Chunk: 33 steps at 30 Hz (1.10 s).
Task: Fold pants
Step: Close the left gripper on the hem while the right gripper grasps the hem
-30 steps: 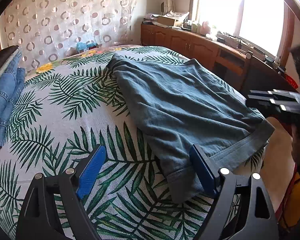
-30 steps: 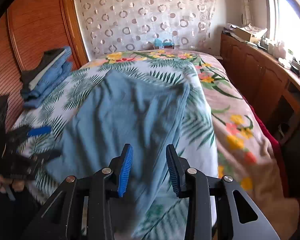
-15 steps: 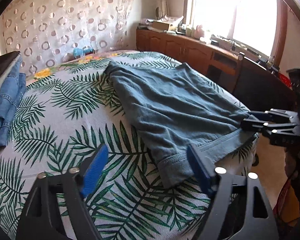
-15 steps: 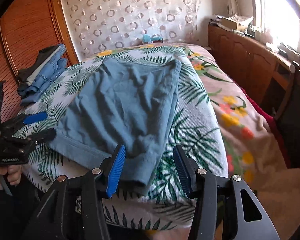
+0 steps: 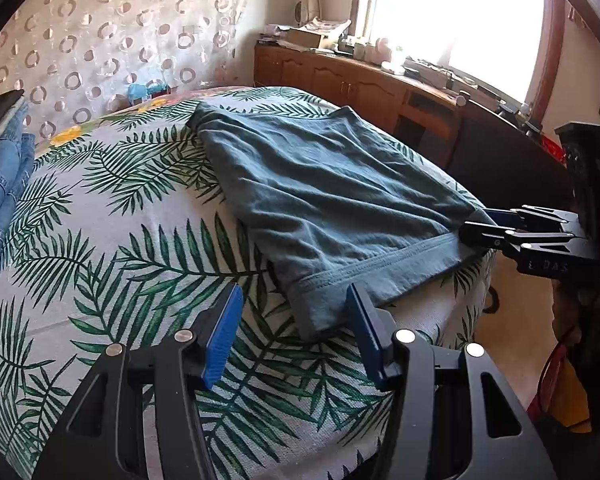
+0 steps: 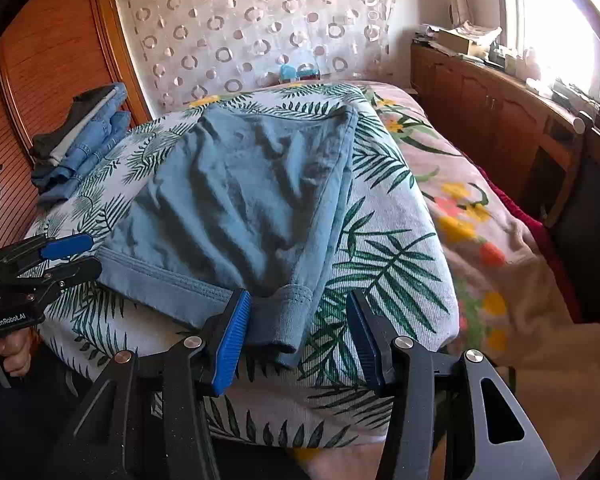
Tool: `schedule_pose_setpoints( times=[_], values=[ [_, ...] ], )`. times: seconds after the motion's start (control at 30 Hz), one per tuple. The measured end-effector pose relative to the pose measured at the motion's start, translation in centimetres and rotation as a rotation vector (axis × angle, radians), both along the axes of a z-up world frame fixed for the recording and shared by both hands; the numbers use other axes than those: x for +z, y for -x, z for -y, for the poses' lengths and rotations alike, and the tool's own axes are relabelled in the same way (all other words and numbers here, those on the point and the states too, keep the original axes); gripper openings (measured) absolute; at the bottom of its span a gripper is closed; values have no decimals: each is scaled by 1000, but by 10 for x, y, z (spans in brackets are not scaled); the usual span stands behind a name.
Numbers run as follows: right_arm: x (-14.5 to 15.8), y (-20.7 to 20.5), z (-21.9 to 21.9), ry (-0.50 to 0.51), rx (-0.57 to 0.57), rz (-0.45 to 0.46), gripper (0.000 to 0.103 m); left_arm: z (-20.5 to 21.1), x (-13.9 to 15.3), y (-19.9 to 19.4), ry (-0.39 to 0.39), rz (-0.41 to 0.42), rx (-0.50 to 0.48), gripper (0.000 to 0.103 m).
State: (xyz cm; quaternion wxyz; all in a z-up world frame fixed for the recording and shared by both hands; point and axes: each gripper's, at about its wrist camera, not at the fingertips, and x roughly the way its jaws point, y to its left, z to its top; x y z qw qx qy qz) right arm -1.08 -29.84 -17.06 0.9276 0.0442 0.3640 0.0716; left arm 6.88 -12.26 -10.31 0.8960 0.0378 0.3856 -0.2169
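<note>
Blue-grey pants (image 5: 324,196) lie flat on the palm-leaf bedspread (image 5: 112,248), hem edge toward me. My left gripper (image 5: 292,336) is open, its blue pads on either side of the hem's near left corner (image 5: 316,312). My right gripper (image 6: 298,332) is open around the hem's right corner (image 6: 288,320). In the left wrist view the right gripper (image 5: 480,226) shows at the hem's far corner. In the right wrist view the left gripper (image 6: 76,256) is at the pants' (image 6: 240,200) left hem corner.
A stack of folded jeans (image 6: 80,140) lies at the bed's left, by the wooden wall panel (image 6: 48,64). A wooden sideboard (image 5: 360,84) with clutter runs under the window on the right. The bed edge (image 6: 340,420) drops off in front of me.
Both grippers have moved in to the hem corners of the pants and lowered toward the bed. The right gripper's jaws have opened wider. The pants lie as before.
</note>
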Motion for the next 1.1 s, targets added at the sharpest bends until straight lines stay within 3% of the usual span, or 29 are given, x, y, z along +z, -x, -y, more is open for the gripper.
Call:
schedule_pose_setpoints(
  times=[0.33, 0.53, 0.6, 0.7, 1.1],
  values=[
    [-3, 1, -3, -10, 35, -9, 51, 2, -5, -4, -6, -18, -3, 55],
    [-3, 0, -6, -20, 80, -4, 32, 3, -9, -2, 2, -33, -4, 55],
    [-3, 0, -6, -23, 88, 1, 28, 2, -9, -1, 23, -37, -2, 43],
    [-4, 0, -6, -26, 90, 6, 27, 2, -9, 1, 36, -39, -4, 37],
    [-7, 1, -10, -51, 93, 17, 25, 8, -9, 0, 32, -39, -29, 35]
  ],
)
